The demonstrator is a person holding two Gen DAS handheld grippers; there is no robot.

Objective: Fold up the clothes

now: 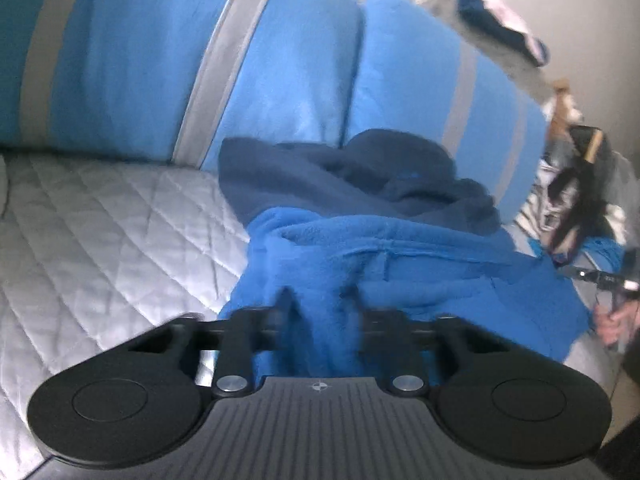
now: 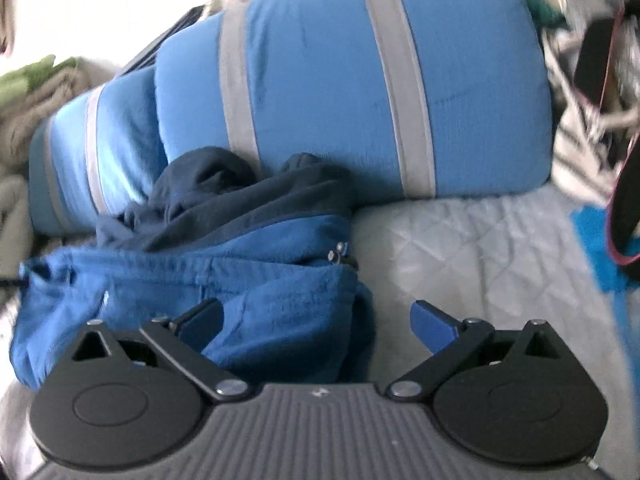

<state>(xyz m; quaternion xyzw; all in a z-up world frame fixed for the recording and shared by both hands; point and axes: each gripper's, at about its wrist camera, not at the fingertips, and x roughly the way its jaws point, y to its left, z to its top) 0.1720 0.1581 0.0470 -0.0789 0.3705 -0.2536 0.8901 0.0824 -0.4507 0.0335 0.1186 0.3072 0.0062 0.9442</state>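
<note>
A blue fleece jacket (image 1: pixel 400 264) lies bunched on a grey quilted bedspread (image 1: pixel 100 240), its navy lining up against blue striped pillows (image 2: pixel 340 92). The left gripper (image 1: pixel 322 304), fingers blurred, appears clamped on a fold of fleece. The right gripper (image 2: pixel 316 320) stands wide open, one finger over the jacket's edge, the other above bare quilt.

Crumpled blue fleece jacket (image 2: pixel 224 280) (navy-lined)

Both grippers, left (image 1: pixel 320 304) and right (image 2: pixel 316 320), have ribbed grey bodies, black round-lobed plates, black link arms on silver screws; the right's fingers (image 2: pixel 434 322) are blue
</note>
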